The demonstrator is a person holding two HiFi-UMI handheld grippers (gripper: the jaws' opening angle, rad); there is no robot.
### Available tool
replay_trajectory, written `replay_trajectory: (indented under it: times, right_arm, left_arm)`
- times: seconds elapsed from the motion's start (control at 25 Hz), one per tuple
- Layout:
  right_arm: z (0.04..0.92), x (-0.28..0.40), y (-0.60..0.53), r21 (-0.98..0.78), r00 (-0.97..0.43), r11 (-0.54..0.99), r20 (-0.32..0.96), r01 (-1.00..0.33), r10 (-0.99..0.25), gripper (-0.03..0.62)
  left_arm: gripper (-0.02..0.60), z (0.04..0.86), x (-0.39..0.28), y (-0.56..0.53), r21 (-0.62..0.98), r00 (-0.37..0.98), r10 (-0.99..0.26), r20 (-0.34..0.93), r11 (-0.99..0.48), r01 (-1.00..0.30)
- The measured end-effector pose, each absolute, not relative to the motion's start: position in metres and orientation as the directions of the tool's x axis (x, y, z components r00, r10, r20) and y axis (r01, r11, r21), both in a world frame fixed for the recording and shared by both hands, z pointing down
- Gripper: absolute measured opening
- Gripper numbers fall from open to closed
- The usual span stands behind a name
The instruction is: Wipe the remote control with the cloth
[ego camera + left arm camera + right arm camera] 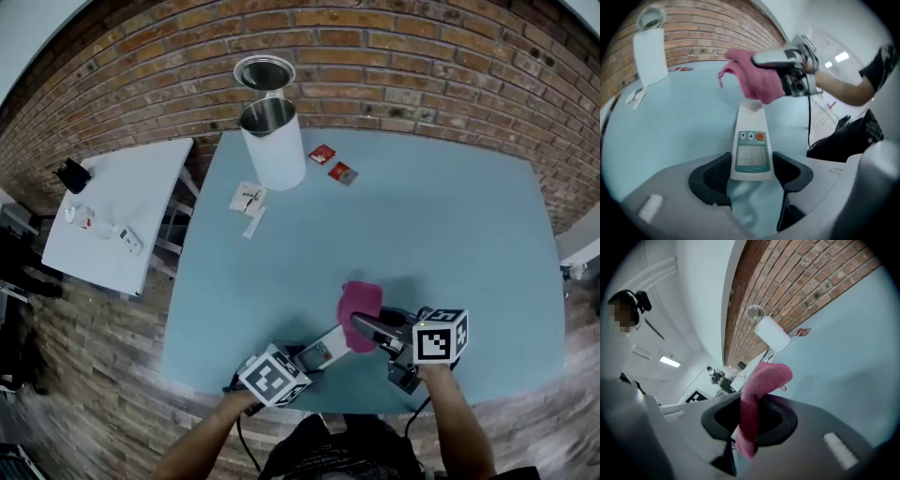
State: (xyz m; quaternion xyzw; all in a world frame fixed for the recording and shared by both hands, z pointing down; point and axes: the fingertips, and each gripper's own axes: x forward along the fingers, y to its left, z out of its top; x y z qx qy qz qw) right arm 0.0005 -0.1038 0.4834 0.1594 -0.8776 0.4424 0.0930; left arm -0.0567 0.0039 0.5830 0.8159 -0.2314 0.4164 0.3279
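Observation:
My left gripper (314,358) is shut on the lower end of a white remote control (323,352) near the front edge of the light-blue table (450,234). In the left gripper view the remote (751,150) sits between the two pads, its screen and orange button facing up and its far end pointing away. My right gripper (364,328) is shut on a pink cloth (359,302). The cloth (757,82) hangs over the remote's far end; whether it touches I cannot tell. In the right gripper view the cloth (757,394) stands up between the jaws.
A white bin with a steel liner (272,141) stands at the table's back left. Two red packets (322,155) and some paper scraps (247,199) lie near it. A white side table (117,211) with a power strip stands to the left, against the brick wall.

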Motion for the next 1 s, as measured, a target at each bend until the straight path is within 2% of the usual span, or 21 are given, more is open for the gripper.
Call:
replay_trajectory:
  times: [0.08, 0.2, 0.32, 0.44, 0.56, 0.72, 1.0]
  right_arm:
    - [0.479, 0.022, -0.109, -0.765, -0.92, 0.517, 0.278, -0.385, -0.275, 0.077]
    - [0.483, 0.045, -0.111, -0.757, -0.892, 0.488, 0.289, -0.435, -0.347, 0.077]
    - [0.487, 0.051, -0.107, -0.75, -0.875, 0.474, 0.294, -0.461, -0.386, 0.077]
    - [0.488, 0.047, -0.105, -0.743, -0.861, 0.473, 0.278, -0.474, -0.426, 0.077]
    - [0.492, 0.041, -0.107, -0.716, -0.843, 0.485, 0.281, -0.503, -0.459, 0.078]
    - [0.489, 0.039, -0.112, -0.717, -0.824, 0.476, 0.245, -0.509, -0.511, 0.077]
    - [0.5, 0.006, -0.105, -0.618, -0.847, 0.584, 0.323, -0.526, -0.422, 0.078]
  left_arm:
    - [0.281, 0.575, -0.055, 0.0, 0.492, 0.644, -0.099, 0.759, -0.561, -0.666]
    - [0.281, 0.569, -0.051, 0.001, 0.677, 0.769, -0.119, 0.628, -0.402, -0.616]
    - [0.281, 0.558, -0.043, 0.002, 0.853, 0.882, -0.178, 0.437, -0.229, -0.469]
    - [0.281, 0.548, -0.037, 0.003, 0.958, 0.931, -0.265, 0.253, -0.064, -0.279]
    - [0.282, 0.539, -0.032, 0.002, 0.992, 0.922, -0.369, 0.12, 0.075, -0.099]
    - [0.282, 0.536, -0.038, -0.004, 0.987, 0.873, -0.488, 0.012, 0.145, 0.068]
    - [0.284, 0.528, -0.046, -0.012, 0.928, 0.761, -0.638, -0.118, 0.202, 0.313]
